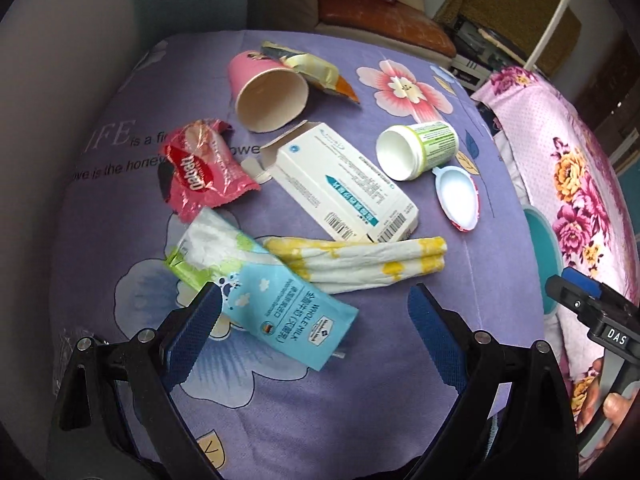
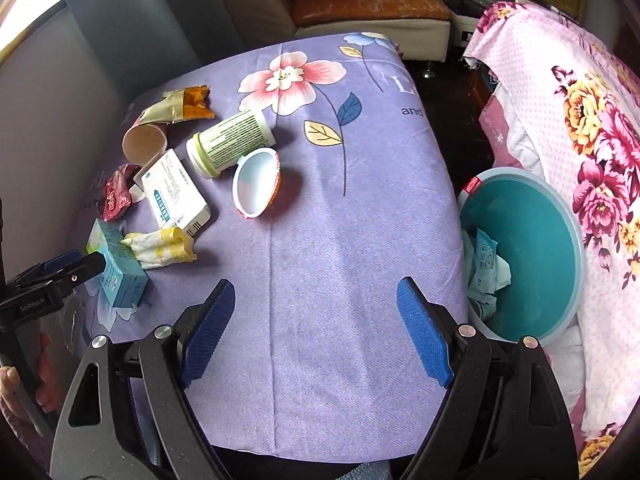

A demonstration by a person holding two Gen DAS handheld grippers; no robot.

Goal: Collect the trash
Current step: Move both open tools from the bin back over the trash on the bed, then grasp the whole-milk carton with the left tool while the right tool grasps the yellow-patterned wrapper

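Both views evenly lit, soft daylight, no harsh glare. Right wrist view: bright window (image 2: 34, 8) at 10 o'clock, slightly blown out. Short soft shadows fall toward 3–4 o'clock, e.g. beside the white jar (image 2: 230, 142). Heavy fisheye: bench (image 1: 400, 360) edges bow, corners vignette to black. Centre sharp, print on the white box (image 1: 344, 184) legible; slight softness toward the rim. Gripper fingers (image 2: 208, 328) close-up, a bit soft.
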